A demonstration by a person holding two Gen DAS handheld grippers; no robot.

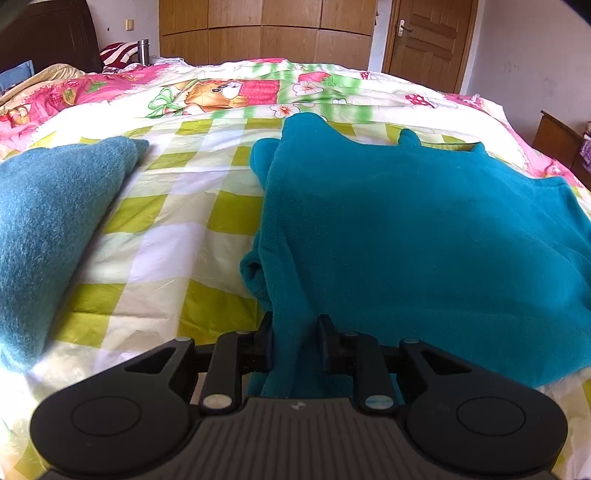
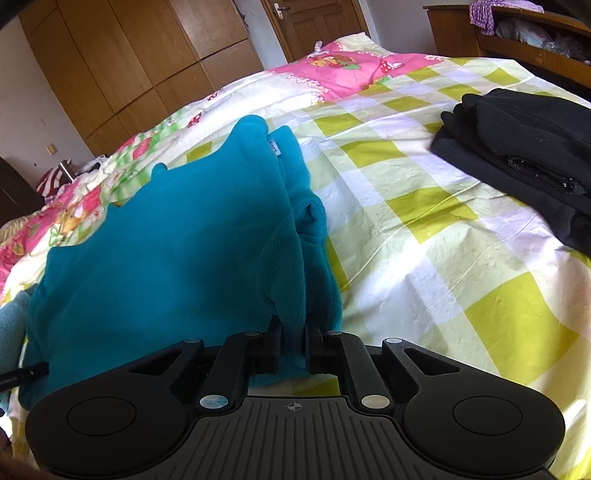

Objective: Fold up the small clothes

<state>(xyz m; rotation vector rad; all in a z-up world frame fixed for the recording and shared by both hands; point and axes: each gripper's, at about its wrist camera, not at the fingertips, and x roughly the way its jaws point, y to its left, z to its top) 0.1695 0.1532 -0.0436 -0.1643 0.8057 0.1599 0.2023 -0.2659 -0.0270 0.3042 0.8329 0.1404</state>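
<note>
Right now the teal fleece garment [image 1: 424, 229] lies spread on the bed, over the green-and-white checked part of the quilt [image 1: 184, 206], with its near hem lifted off the cover where you hold it at two points. Your left hand-held gripper [image 1: 295, 341] has its jaws closed partway onto a bunched strip of the fleece at the garment's near left corner; the fabric runs up between the two black fingers [image 1: 327, 336] and fills the gap. Your right hand-held gripper [image 2: 293, 345] is pinched the same way on the near right edge, where the fleece [image 2: 166, 240] is doubled into a thick fold between the fingers [image 2: 275, 343]. A small white label [image 2: 274, 147] shows at the far end of that fold.

To the left of the garment, apart from it, lies a folded blue-grey woolly piece [image 1: 48, 229] on the quilt. To the right, well apart, sits a pile of folded black clothes [image 2: 528, 155]. Beyond the checks the quilt turns pink with a cartoon print [image 1: 218, 92]. Behind the bed stand a wooden wardrobe [image 1: 266, 33] and a wooden door [image 1: 428, 37].
</note>
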